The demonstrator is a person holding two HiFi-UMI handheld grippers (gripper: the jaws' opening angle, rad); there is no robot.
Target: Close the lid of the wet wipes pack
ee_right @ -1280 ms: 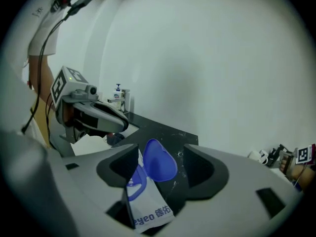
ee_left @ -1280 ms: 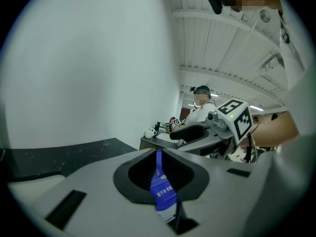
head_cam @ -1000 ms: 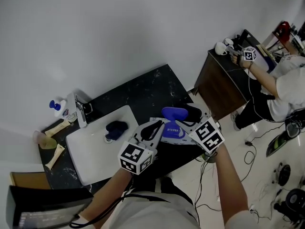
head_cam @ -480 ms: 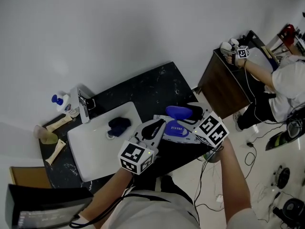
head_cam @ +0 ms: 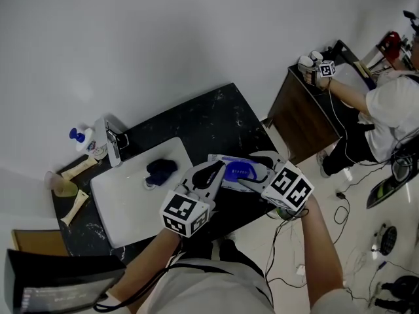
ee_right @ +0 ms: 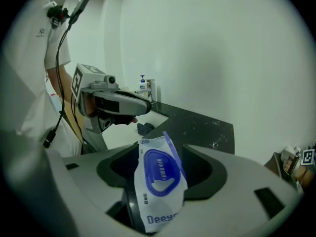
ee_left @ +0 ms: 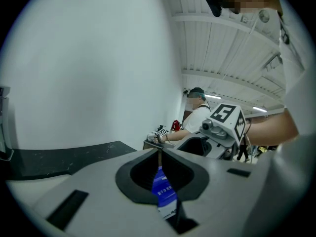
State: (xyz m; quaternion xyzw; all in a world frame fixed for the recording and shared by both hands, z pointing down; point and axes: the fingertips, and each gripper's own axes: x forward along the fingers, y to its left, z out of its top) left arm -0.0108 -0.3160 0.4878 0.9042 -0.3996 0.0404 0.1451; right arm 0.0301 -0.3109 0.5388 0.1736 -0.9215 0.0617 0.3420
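The wet wipes pack (head_cam: 229,165) is white with a blue oval lid (head_cam: 243,171) and sits over the black counter (head_cam: 196,126), right of the sink. Its lid lies flat on the pack. My left gripper (head_cam: 218,169) is shut on the pack's left edge; a blue strip of the pack (ee_left: 163,190) shows between its closed jaws. My right gripper (head_cam: 253,169) is shut on the right end. In the right gripper view the pack (ee_right: 159,201) stands upright between the jaws with the lid (ee_right: 159,172) closed, and the left gripper (ee_right: 141,106) is behind it.
A white sink (head_cam: 124,208) holds a dark cloth (head_cam: 161,170); the faucet (head_cam: 112,146) and a soap bottle (head_cam: 82,140) stand behind it. Wooden brushes (head_cam: 74,209) lie at the counter's left end. Another person works at a brown cabinet (head_cam: 306,113) to the right.
The blue lid stood raised a second ago and now lies flat on the pack. My right gripper has moved left, in over the pack. The left gripper has stayed on the pack's edge.
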